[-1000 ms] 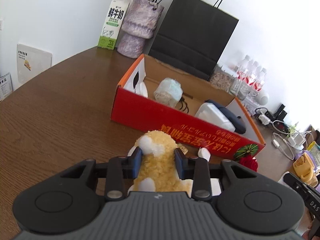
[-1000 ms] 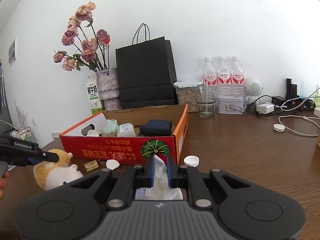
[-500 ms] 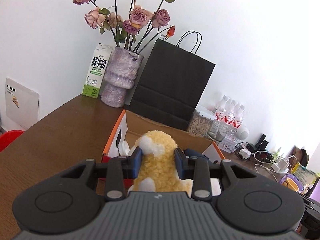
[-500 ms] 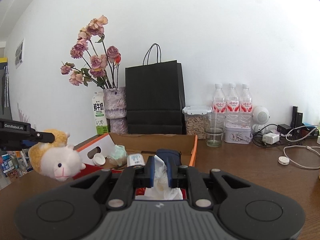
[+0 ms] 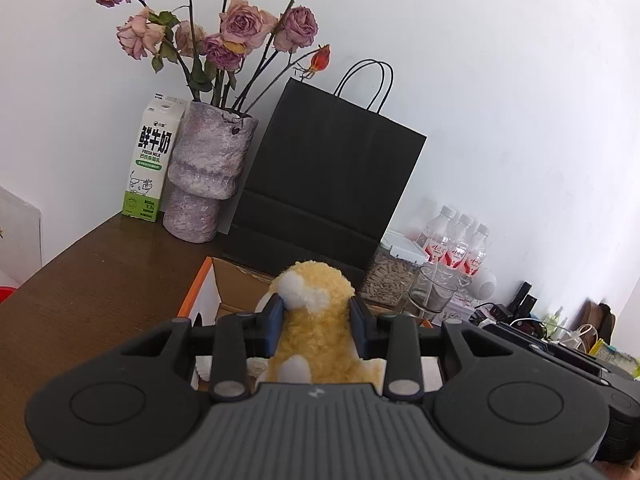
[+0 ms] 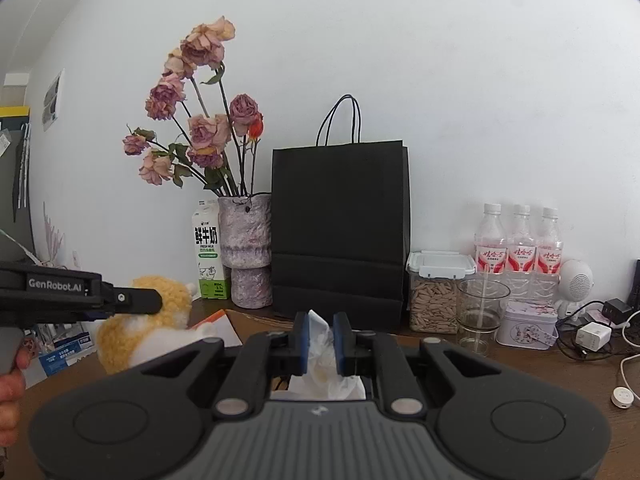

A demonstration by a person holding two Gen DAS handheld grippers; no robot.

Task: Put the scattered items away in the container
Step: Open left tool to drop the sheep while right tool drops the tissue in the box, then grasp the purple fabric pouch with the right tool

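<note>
My left gripper (image 5: 316, 312) is shut on a yellow and white plush toy (image 5: 316, 332), held up in the air above the near end of the open cardboard box (image 5: 208, 288). The right wrist view shows the same plush toy (image 6: 152, 332) at the left, with the left gripper (image 6: 132, 304) across it. My right gripper (image 6: 320, 336) is shut on a crumpled white tissue (image 6: 320, 352). The orange edge of the box (image 6: 212, 318) peeks out just beyond the plush; most of the box is hidden behind both gripper bodies.
Along the wall stand a milk carton (image 5: 150, 164), a purple vase of dried roses (image 5: 208, 172), a black paper bag (image 5: 332, 184), a seed jar (image 6: 438, 292), a glass (image 6: 482, 308), three bottles (image 6: 520, 240), a tin (image 6: 526, 322) and chargers with cables (image 6: 596, 332). A hand (image 6: 10, 392) shows at the left edge.
Both grippers have risen from the tabletop with their loads and moved toward the box. The box has dropped low in both views and is now mostly hidden.
</note>
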